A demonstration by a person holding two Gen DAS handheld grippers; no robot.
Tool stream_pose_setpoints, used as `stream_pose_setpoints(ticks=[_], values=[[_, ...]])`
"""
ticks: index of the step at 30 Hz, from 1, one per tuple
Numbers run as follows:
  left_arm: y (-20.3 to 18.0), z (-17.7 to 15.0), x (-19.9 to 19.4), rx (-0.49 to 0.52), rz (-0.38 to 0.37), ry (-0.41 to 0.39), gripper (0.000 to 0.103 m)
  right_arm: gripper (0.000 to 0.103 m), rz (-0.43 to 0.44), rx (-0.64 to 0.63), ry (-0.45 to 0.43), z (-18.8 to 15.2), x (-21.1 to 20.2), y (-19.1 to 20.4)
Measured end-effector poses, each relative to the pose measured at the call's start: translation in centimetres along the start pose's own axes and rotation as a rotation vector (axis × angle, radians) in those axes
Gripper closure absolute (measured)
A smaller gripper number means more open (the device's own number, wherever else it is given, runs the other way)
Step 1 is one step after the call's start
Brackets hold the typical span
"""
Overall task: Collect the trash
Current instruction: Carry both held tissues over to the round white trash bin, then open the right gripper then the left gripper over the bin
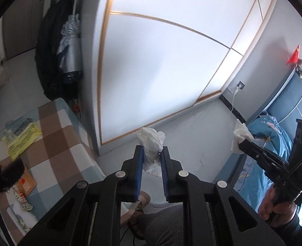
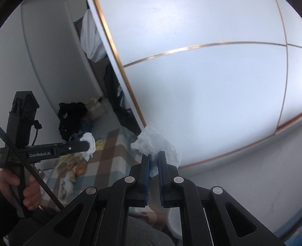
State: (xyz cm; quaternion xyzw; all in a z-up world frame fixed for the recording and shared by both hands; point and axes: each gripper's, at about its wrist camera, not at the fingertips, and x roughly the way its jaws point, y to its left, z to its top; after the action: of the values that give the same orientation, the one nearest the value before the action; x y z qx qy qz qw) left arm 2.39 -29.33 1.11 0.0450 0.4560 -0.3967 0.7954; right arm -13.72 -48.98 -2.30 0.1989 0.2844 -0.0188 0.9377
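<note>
My left gripper (image 1: 152, 151) is shut on a crumpled white tissue (image 1: 151, 141), held in the air in front of the white wardrobe. It also shows in the right wrist view (image 2: 89, 146) with its tissue (image 2: 89, 145) at the tips. My right gripper (image 2: 153, 155) is shut on a second crumpled white tissue (image 2: 153, 141). It shows in the left wrist view (image 1: 242, 142) at the right, with its tissue (image 1: 241, 134) in front of the blue bedding. More trash lies on the checked table: a yellow paper (image 1: 22, 140) and snack wrappers (image 1: 25, 186).
A checked brown, white and blue tablecloth (image 1: 58, 135) covers a low table at the left. A white wardrobe (image 1: 161, 65) fills the middle. Dark coats (image 1: 50, 47) hang left of it. A bed with a blue duvet (image 1: 274, 135) is at the right. Pale floor lies below.
</note>
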Motion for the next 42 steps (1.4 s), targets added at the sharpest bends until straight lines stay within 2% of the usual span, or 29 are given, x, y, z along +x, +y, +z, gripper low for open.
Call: stream_pose_setpoints(ticks=[4,9,13,22,25,29,37,42], values=[[-1.1,0.5,4.1,0.041,-0.035,0.082,0.090,0.096,-0.033,0.078,0.052,-1.6,2.3,-3.6],[-1.3,0.6,10.2,0.068,-0.084,0.234,0.090,0.096,-0.064,0.179,0.156,-4.5,5.8,-7.0],[-1.9,-0.3,14.1,0.047,-0.179,0.392,0.090,0.096,-0.067,0.264,0.250,-7.1,9.4,-9.4],[-1.9,-1.4,20.8,-0.020,-0.208,0.605,0.090,0.095,-0.058,0.384,0.459,-13.7,16.3,-11.8],[-1.8,-1.7,21.5,-0.019,-0.189,0.634,0.090,0.093,-0.057,0.398,0.502,-14.6,17.8,-12.5],[-1.7,-1.7,22.6,-0.038,-0.178,0.665,0.090,0.092,-0.074,0.427,0.516,-15.5,18.4,-13.9],[-1.5,-2.4,24.3,-0.039,-0.169,0.725,0.090,0.064,-0.069,0.428,0.548,-16.3,19.0,-14.4],[-1.8,-3.0,25.4,-0.042,-0.156,0.762,0.090,0.058,-0.094,0.435,0.539,-16.4,18.0,-15.1]])
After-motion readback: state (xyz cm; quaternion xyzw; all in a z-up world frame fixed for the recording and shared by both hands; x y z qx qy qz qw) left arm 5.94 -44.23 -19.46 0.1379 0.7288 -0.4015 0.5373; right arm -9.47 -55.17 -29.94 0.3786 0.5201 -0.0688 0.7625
